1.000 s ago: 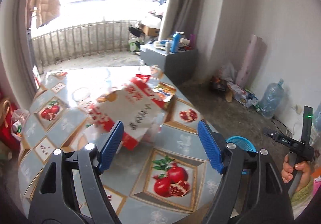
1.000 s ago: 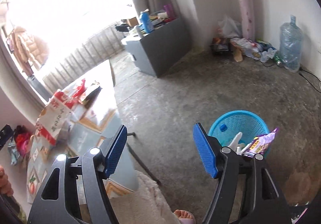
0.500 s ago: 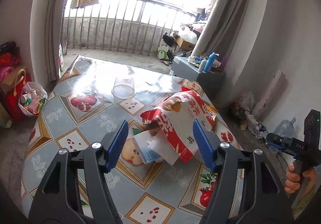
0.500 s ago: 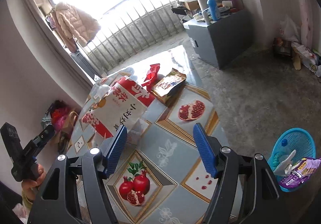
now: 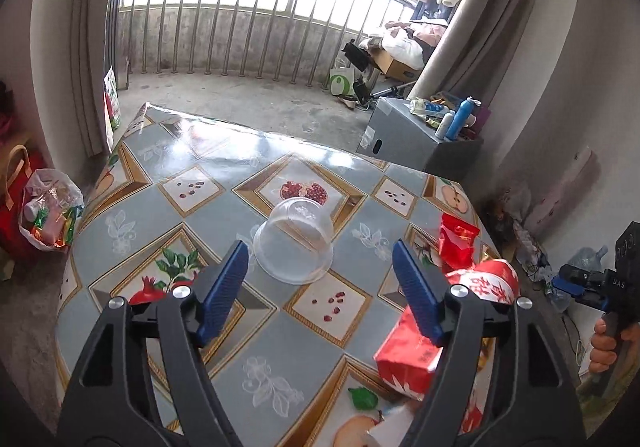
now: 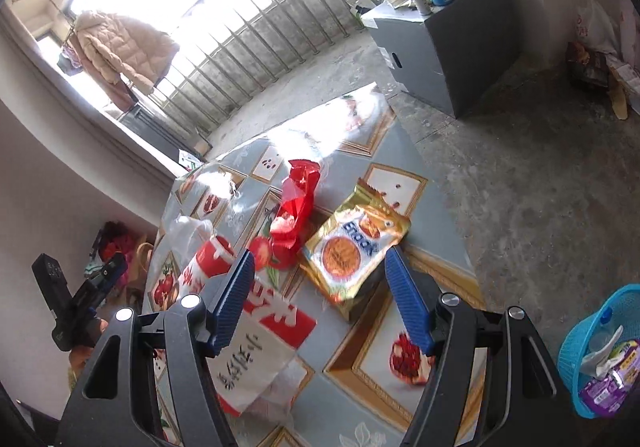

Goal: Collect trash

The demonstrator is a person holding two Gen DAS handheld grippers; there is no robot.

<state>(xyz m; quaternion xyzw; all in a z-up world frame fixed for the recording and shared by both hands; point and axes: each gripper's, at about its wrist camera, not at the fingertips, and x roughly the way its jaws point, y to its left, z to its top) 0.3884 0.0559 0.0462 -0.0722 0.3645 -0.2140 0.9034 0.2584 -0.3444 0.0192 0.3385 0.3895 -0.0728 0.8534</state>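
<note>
A clear plastic cup (image 5: 294,243) stands upside down on the patterned table (image 5: 280,359), just beyond the tips of my left gripper (image 5: 319,249). Its jaws are opening and hold nothing. A big red-and-white bag (image 5: 424,339) lies at its right finger, with a red wrapper (image 5: 458,243) behind. My right gripper (image 6: 320,253) hangs open and empty over a gold snack packet (image 6: 356,247). To the left of the packet lie the red wrapper (image 6: 298,203) and the red-and-white bag (image 6: 256,327).
A blue basket (image 6: 576,351) with trash in it stands on the floor right of the table. A grey cabinet (image 6: 444,47) with bottles stands behind. A plastic bag of rubbish (image 5: 48,207) sits on the floor at the left. Balcony railing runs behind the table.
The left gripper swung from the red-and-white bag to the clear cup, its jaws narrowing and then widening. The right gripper swung from the floor and blue basket to the gold packet on the table.
</note>
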